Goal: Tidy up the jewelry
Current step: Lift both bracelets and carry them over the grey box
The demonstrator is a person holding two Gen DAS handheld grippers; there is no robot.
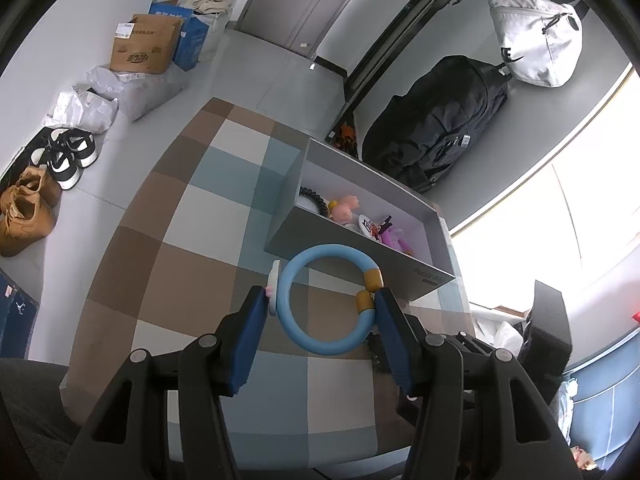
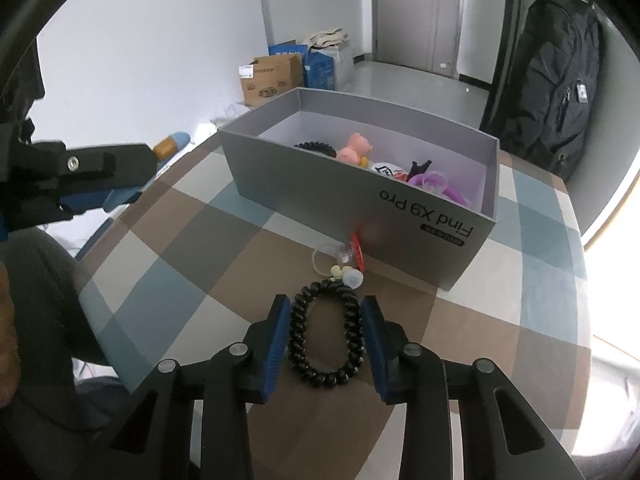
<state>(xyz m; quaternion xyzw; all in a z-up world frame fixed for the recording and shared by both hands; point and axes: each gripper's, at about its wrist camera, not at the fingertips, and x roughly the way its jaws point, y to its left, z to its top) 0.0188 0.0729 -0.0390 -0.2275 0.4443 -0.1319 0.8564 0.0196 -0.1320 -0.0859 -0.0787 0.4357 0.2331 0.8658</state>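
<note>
The grey box (image 2: 360,196) front wall hides the lower parts of its contents, and a blurred pink smear (image 2: 370,232) stays unidentifiable.

Matt grey card box (image 2: 360,184) on woven check cloth (image 2: 200,264); glossy black bead bracelet (image 2: 326,336); smooth matt blue ring (image 1: 326,300), prob. plastic.

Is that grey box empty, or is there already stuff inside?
Not empty. The open grey box already holds a black coil bracelet, a pink figure and purple pieces, but much of its floor is bare.
</note>
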